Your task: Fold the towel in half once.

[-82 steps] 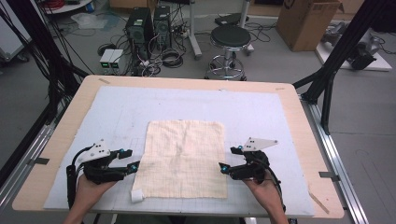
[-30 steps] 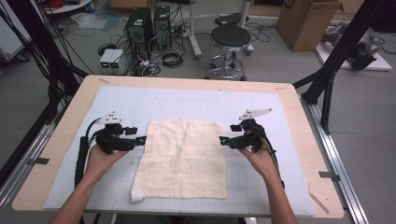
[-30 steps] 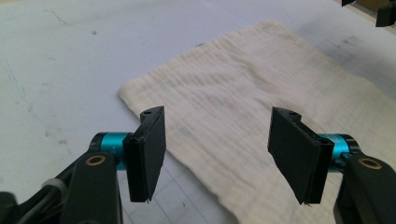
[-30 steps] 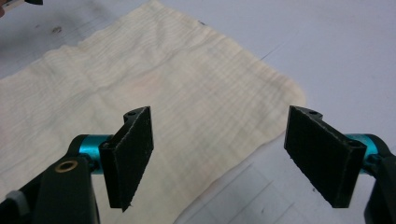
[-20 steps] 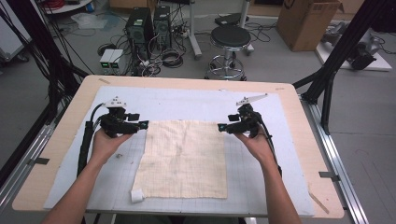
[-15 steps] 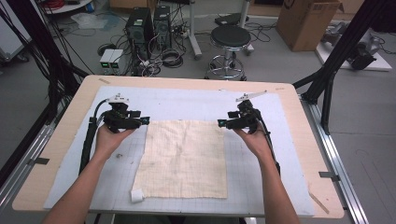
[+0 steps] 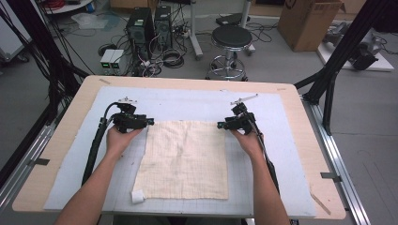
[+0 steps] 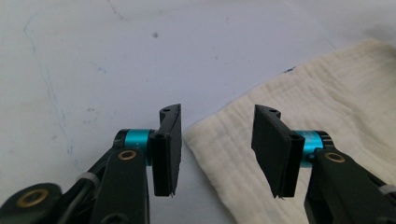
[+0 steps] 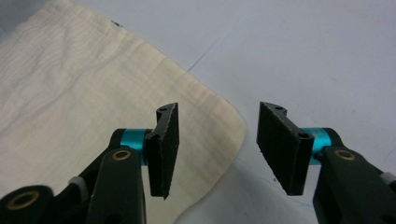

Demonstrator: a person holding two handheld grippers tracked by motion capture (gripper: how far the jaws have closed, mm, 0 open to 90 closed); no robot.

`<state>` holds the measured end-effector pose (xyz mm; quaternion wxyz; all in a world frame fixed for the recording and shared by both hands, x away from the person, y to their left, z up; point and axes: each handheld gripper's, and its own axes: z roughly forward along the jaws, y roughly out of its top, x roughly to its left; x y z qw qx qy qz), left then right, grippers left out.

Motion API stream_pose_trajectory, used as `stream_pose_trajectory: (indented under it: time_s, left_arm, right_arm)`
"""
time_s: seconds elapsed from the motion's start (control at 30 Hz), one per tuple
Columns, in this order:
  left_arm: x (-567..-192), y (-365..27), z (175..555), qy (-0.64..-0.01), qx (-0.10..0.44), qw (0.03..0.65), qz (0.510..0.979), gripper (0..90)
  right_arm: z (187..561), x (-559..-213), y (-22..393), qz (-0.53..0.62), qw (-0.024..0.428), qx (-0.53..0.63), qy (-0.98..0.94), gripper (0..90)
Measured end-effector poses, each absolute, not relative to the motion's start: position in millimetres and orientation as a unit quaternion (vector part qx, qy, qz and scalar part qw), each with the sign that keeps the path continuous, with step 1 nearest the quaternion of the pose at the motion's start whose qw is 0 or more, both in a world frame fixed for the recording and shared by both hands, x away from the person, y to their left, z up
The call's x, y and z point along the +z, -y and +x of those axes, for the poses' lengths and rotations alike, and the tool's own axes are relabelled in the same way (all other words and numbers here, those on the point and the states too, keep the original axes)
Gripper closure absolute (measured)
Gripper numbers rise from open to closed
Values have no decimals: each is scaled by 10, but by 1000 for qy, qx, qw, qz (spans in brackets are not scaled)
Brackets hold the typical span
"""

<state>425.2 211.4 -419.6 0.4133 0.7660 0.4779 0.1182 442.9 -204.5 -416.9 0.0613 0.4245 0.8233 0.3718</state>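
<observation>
Both hands have moved from the near end of the cloth up to its far corners. Left gripper and right gripper have just been closing their jaws, now half spread, a corner between each pair, pads not yet pressing. Likely a pinch-and-fold next. Count: one cloth, two grippers, one small white roll behind the left hand, one table.
</observation>
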Motion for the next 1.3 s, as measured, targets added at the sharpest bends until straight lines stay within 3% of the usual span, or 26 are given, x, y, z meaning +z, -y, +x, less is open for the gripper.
stream_pose_trajectory:
  time_s: [0.3,0.5,0.7,0.87,1.3]
  left_arm:
    - [-4340,-2082,4314,-493,94,397,768,579]
    - [-4370,-2005,4313,-501,110,385,767,618]
    - [-4371,-1964,4309,-511,133,372,763,773]
    - [-4370,-1971,4306,-503,133,375,768,862]
    - [-4236,-2083,4360,-517,132,420,734,876]
  right_arm:
    - [4471,-4294,1984,445,63,358,-818,637]
    - [4466,-4324,1936,448,82,337,-824,718]
    - [4465,-4331,1925,448,77,340,-823,849]
    - [4471,-4334,1951,458,55,352,-814,864]
    - [4480,-4101,2055,457,68,395,-794,870]
